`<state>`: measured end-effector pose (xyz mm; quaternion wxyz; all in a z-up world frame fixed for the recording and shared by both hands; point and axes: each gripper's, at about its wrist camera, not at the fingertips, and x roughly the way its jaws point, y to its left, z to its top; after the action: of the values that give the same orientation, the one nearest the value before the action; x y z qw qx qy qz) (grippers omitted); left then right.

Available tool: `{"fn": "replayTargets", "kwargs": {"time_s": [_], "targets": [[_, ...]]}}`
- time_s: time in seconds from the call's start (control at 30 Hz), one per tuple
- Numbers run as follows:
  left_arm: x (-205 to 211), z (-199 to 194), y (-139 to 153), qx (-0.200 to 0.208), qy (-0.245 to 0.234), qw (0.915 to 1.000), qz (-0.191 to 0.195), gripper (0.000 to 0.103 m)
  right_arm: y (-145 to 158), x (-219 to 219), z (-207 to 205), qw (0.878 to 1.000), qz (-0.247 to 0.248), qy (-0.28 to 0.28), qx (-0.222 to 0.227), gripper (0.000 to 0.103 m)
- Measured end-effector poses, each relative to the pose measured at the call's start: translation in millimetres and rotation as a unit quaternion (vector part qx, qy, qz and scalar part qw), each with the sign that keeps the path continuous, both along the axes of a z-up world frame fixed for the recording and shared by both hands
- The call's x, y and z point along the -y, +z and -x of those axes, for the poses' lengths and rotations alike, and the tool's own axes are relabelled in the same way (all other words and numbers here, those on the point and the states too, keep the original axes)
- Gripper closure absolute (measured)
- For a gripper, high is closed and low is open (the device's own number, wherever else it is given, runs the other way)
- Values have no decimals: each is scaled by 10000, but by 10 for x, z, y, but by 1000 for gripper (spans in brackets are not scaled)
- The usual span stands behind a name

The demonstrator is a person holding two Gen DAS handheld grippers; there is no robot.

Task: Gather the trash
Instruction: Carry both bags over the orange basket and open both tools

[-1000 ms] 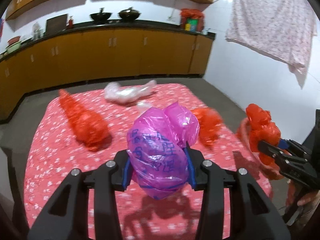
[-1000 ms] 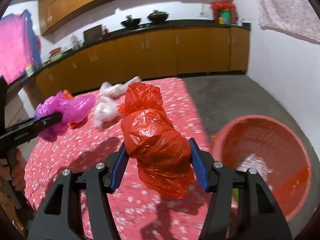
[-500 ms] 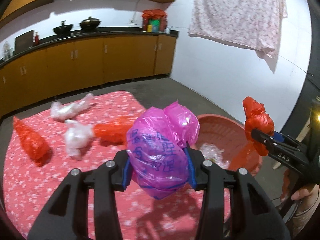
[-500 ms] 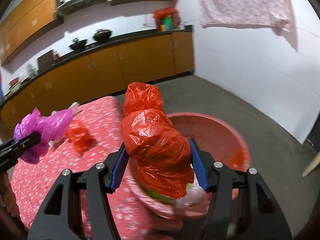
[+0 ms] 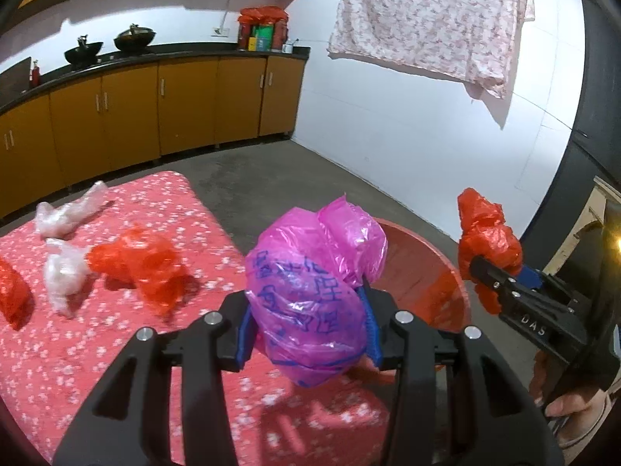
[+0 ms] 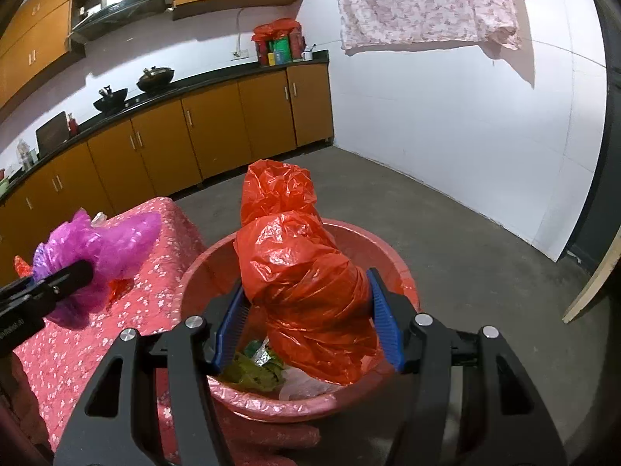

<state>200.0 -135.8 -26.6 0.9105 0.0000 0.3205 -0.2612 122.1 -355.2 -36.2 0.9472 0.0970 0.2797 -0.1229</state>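
Both tools have swung from over the counter to the red basin (image 6: 403, 272). Right tool (image 6: 306, 318) grips red bag (image 6: 306, 272) above it; left tool (image 5: 306, 326) grips pink bag (image 5: 310, 291) near the rim. Next, I judge: release.

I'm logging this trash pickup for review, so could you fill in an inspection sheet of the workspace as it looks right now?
Surface: table under a red flowered cloth, beside a grey concrete floor.
Job's things: red basin by the table edge, already holding scraps; pink bag; red bag above the basin.
Clutter: another red bag and two clear bags lying on the cloth.
Grippers: left gripper shut on the pink bag; right gripper shut on the red bag.
Cables: one cord up the wall above the counter.
Surroundings: orange cabinets, two woks, flowered sheet hung on the white wall.
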Motion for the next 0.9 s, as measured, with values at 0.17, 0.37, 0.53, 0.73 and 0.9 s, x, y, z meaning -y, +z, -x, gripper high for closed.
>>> {"fn": "replayTargets", "kwargs": {"time_s": [0.17, 0.37, 0.53, 0.73, 0.9], "targets": [[172, -41, -53, -33, -145, 9999, 14, 59, -4, 44, -32, 10000, -38, -43, 22, 44], [323, -108, -127, -100, -260, 9996, -2, 58, -51, 38, -41, 9999, -85, -88, 21, 44], [431, -192, -194, -217, -332, 9992, 36, 58, -56, 87, -72, 9998, -192, -103, 38, 43], [541, -302, -263, -331, -393, 9987, 71, 57, -23, 161, -151, 9995, -268, -101, 134, 42], [606, -380, -345, -422, -425, 9982, 60, 50, -22, 213, -223, 9988, -427, -83, 215, 38]]}}
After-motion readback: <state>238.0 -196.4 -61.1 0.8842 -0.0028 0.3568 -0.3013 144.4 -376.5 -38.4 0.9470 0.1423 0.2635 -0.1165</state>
